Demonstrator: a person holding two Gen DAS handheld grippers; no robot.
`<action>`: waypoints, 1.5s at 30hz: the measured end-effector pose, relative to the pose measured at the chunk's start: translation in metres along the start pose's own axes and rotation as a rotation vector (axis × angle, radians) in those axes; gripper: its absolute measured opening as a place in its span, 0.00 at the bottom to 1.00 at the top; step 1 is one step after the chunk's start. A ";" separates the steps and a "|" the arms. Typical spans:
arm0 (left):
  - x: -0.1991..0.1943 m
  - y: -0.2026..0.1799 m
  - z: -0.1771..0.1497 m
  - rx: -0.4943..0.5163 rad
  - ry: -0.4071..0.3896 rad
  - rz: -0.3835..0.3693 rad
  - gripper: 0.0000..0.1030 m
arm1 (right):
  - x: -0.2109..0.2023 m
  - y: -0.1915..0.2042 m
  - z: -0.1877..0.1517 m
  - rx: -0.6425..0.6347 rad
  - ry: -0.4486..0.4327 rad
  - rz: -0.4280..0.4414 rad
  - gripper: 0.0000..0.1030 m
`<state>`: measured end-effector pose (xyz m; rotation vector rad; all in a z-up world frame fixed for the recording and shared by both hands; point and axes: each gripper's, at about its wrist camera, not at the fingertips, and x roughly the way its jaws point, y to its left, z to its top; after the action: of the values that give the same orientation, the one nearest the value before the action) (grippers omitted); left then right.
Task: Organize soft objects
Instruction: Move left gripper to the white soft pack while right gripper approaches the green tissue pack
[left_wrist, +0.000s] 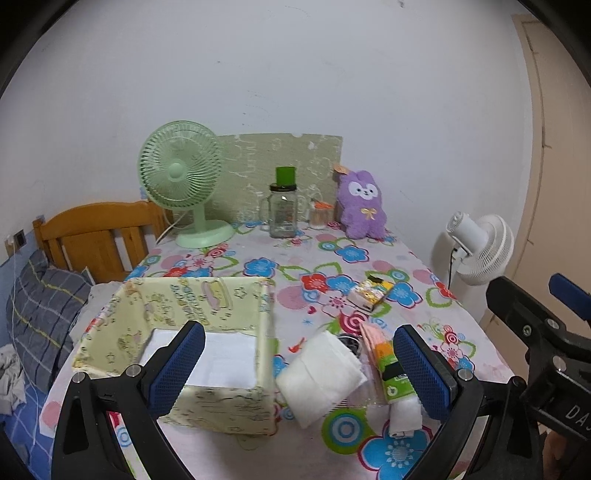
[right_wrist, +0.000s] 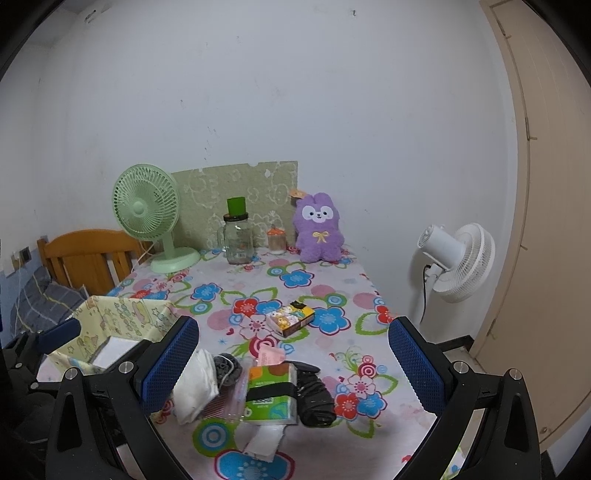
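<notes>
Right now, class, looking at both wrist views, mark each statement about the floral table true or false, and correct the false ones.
1. The left gripper holds the folded white cloth. False: it is open, holding nothing.
2. The purple plush toy sits upright at the far edge. True.
3. The pale yellow fabric box lies tipped on its side. False: it stands upright, open-topped.
4. The right gripper is open. True.
5. The green desk fan stands on the floor. False: on the table.

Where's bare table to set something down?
Free: the middle stretch between the green fan, jar and small box; also the right side beyond the tissue pack. Crowded: the near edge, from the fabric bin to the folded cloth.
</notes>
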<state>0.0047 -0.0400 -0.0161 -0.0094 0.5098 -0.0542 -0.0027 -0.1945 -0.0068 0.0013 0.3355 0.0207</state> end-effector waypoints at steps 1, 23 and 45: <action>0.002 -0.003 -0.001 -0.002 0.003 -0.001 1.00 | 0.000 -0.001 -0.002 0.000 0.000 0.001 1.00; 0.045 -0.055 -0.023 0.044 0.099 -0.018 0.97 | 0.041 -0.044 -0.032 0.016 0.092 0.025 1.00; 0.090 -0.053 -0.043 0.017 0.241 -0.001 0.66 | 0.091 -0.028 -0.054 -0.004 0.219 0.073 1.00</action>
<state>0.0595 -0.0973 -0.0964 0.0133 0.7502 -0.0612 0.0662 -0.2203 -0.0878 0.0072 0.5547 0.0946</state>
